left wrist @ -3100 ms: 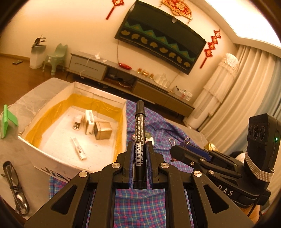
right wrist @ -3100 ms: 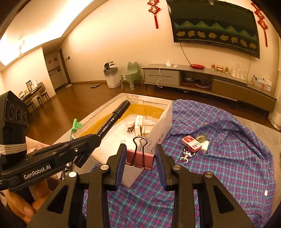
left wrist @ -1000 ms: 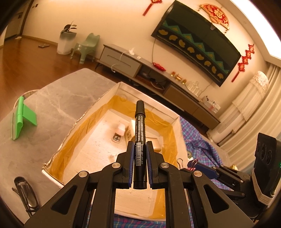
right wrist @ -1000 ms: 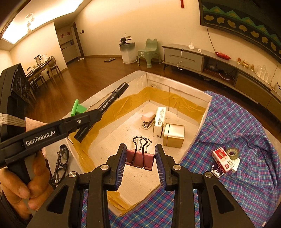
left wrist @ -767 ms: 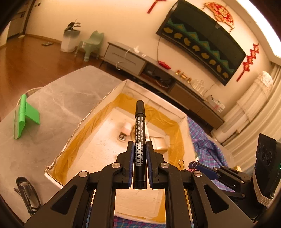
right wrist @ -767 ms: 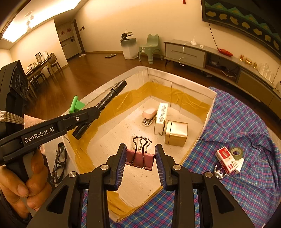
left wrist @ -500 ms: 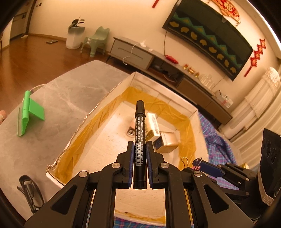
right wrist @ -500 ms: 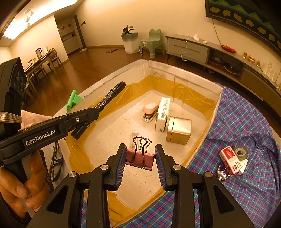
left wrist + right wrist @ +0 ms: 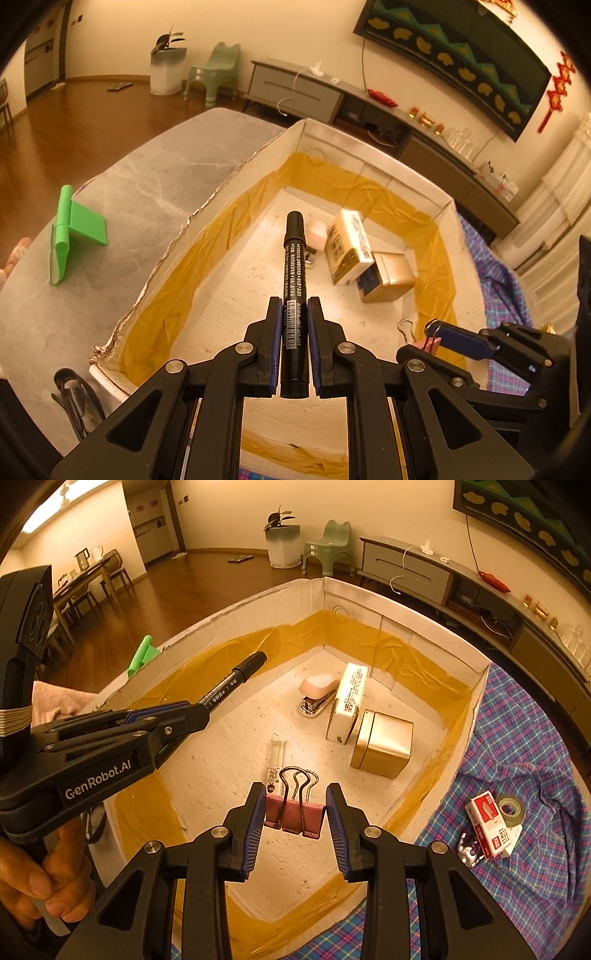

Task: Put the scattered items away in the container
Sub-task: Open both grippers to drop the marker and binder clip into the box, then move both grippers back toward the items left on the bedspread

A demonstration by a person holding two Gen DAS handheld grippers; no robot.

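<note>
Your left gripper (image 9: 294,325) is clamped on a black marker (image 9: 294,273), which runs straight out between the two fingers with its cap end pointing at the far wall of the cardboard box (image 9: 236,177). From the right wrist view, that gripper (image 9: 192,716) and its marker (image 9: 232,677) hang over the left part of the open box (image 9: 373,602), above the floor and clear of the tape-lined wall.

Your right gripper (image 9: 295,812) holds a pink binder clip (image 9: 293,814) by its two ends, wire handles pointing away from you. It sits over the near half of the box — not touching the floor as far as the view shows.

Already lying on the box floor: a pink stapler (image 9: 317,694) toward the far side, a white carton (image 9: 349,701) just right of it and touching it, a gold box (image 9: 382,744) right beside the carton, and a clear tube (image 9: 275,760) lying alone nearer to you.

Outside the box to the right, on the plaid cloth (image 9: 524,738), a red staple box (image 9: 487,823), a tape roll (image 9: 511,808) and a small dark item (image 9: 467,845) — too small to name — sit bunched together. A green stand (image 9: 70,232) rests on the grey table (image 9: 147,173) left of the box, and eyeglasses (image 9: 74,398) lie at its near left corner.
</note>
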